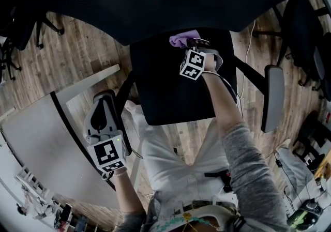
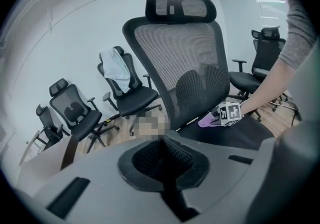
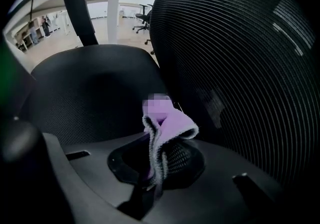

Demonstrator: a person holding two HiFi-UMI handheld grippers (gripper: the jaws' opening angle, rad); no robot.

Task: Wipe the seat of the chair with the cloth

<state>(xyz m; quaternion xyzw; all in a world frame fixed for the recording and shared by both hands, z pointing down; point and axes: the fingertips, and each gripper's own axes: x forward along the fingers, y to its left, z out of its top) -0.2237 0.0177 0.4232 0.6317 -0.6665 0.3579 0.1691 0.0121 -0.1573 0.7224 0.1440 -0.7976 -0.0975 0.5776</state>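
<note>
The black mesh chair seat [image 1: 170, 86] lies in the middle of the head view, its backrest [image 3: 240, 68] rising at the far side. My right gripper [image 1: 189, 45] is over the seat's back edge, shut on a purple cloth [image 1: 182, 38] that sticks out of its jaws toward the backrest. In the right gripper view the cloth [image 3: 167, 128] hangs folded from the jaws, close to the seat [image 3: 95, 93]. My left gripper [image 1: 103, 117] is held off to the seat's left, jaws closed with nothing in them. From there I see the chair [image 2: 185, 68] and the cloth [image 2: 207, 119].
A white table [image 1: 46, 148] stands at the lower left beside my left gripper. The chair's armrest [image 1: 273, 96] juts out at the right. Several other black office chairs [image 2: 75, 113] stand on the wooden floor [image 1: 83, 55]; one [image 2: 125, 83] has a pale garment draped on it.
</note>
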